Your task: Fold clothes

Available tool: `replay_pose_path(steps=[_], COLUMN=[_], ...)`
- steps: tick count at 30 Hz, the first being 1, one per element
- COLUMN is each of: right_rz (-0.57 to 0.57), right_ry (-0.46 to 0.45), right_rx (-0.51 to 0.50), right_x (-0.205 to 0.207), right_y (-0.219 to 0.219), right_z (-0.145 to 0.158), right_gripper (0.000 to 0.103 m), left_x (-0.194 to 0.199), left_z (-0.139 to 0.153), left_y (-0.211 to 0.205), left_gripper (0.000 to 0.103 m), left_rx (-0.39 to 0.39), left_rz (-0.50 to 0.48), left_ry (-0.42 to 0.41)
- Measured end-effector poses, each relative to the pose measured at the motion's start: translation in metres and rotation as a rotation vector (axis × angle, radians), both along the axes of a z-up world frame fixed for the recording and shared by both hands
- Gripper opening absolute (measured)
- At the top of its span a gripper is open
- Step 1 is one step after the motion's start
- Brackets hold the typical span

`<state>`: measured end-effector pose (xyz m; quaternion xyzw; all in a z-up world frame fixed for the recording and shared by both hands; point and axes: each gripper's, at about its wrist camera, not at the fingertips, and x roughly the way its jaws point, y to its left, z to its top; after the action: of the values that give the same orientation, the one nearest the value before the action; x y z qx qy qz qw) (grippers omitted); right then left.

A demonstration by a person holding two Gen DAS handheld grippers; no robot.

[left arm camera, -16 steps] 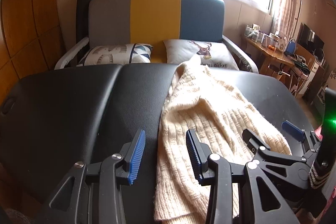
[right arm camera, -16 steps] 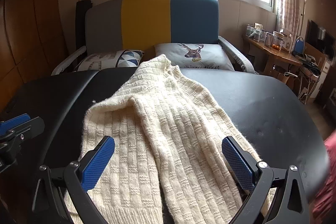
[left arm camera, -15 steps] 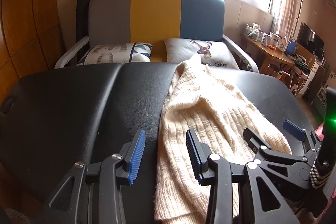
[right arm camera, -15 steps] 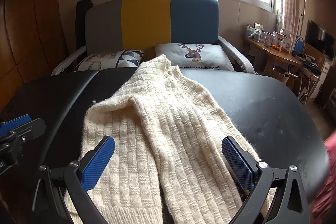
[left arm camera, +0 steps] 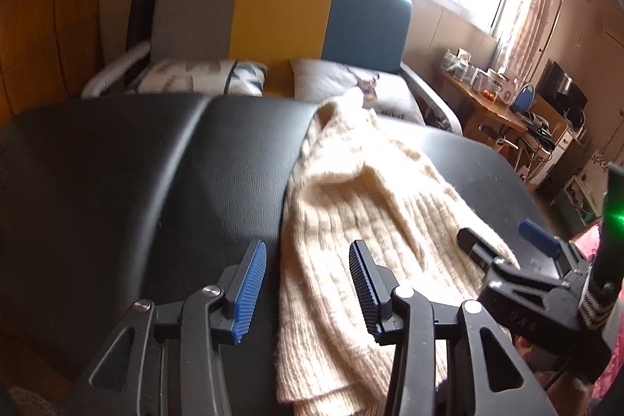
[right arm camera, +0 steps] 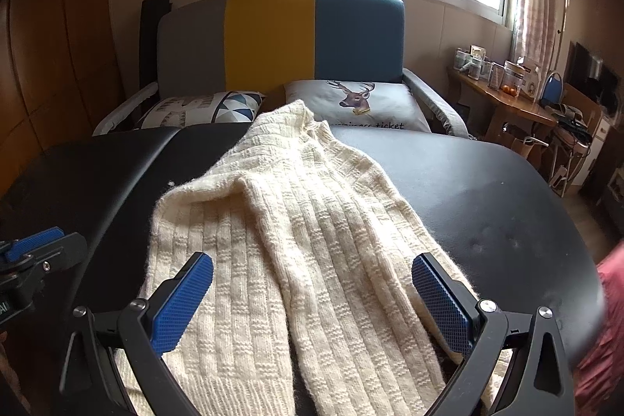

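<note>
Since half a second ago my left gripper (left arm camera: 306,289) has crept slightly forward and the left view has blurred a little; nothing else has shifted.

From my left wrist: the blue-padded fingers stand apart with nothing between the pads but the left edge of the cream knit sweater (left arm camera: 362,217), which lies under the gap on the black padded table (left arm camera: 136,182). I cannot tell whether the fingers touch the knit. My right gripper (left arm camera: 507,240) shows low at the right, over the sweater's far edge.

From my right wrist: my right gripper (right arm camera: 312,299) is spread wide, holding nothing, its pads to either side of the sweater's near part. The sweater (right arm camera: 296,221) runs from the near edge up the middle of the table (right arm camera: 487,190) toward the sofa (right arm camera: 280,38). My left gripper's tip (right arm camera: 39,244) shows at the left, just beside the knit.
</note>
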<state>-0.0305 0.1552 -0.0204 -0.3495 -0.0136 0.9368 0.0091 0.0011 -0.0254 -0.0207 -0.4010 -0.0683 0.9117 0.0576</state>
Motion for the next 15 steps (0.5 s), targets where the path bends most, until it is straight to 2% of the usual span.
replay_pose_path(steps=[5, 10, 12, 15], right_rz=[0.008, 0.077, 0.098, 0.112], right_ry=[0.009, 0.007, -0.003, -0.063], right_rx=[0.02, -0.003, -0.063, -0.246], right_x=[0.0, 0.006, 0.012, 0.024], right_y=[-0.002, 0.004, 0.024, 0.069], right_z=[0.002, 0.002, 0.003, -0.003], right_gripper=[0.103, 0.103, 0.103, 0.103], left_x=[0.006, 0.009, 0.009, 0.011], left_z=[-0.013, -0.024, -0.03, -0.034], left_y=[-0.002, -0.005, -0.004, 0.007], left_gripper=[0.045, 0.045, 0.043, 0.043], left_rx=[0.012, 0.101, 0.125, 0.193], left_rz=[-0.02, -0.087, -0.119, -0.219], left_ry=[-0.007, -0.058, -0.091, -0.133])
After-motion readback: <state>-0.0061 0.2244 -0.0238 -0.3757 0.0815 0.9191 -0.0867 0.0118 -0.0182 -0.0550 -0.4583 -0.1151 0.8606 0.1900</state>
